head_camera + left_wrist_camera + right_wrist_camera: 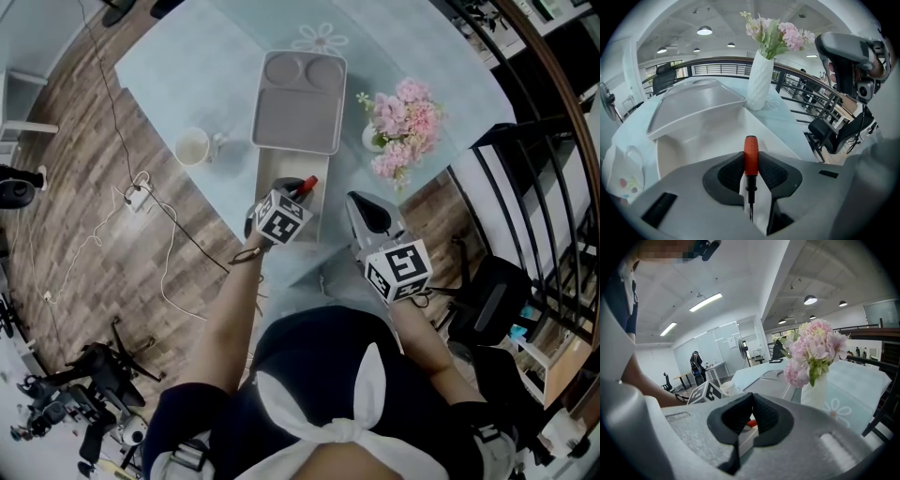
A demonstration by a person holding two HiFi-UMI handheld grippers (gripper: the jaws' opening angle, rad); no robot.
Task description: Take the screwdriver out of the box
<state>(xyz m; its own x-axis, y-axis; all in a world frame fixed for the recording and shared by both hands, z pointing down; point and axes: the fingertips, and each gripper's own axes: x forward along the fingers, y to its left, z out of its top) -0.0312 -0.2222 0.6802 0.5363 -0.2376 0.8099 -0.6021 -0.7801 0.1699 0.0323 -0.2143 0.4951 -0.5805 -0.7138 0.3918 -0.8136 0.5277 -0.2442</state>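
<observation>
My left gripper is shut on a screwdriver with an orange-red handle; the dark shaft runs back between the pads. It hangs over the open white box. In the head view the handle sticks out beyond the left gripper, above the box. My right gripper hovers just right of the box, its pads together with nothing between them. Past the right gripper a bit of the orange handle shows.
A grey tray lies just beyond the box. A white cup stands to its left and a white vase of pink flowers to its right. The table's glass top ends near me; cables lie on the wooden floor.
</observation>
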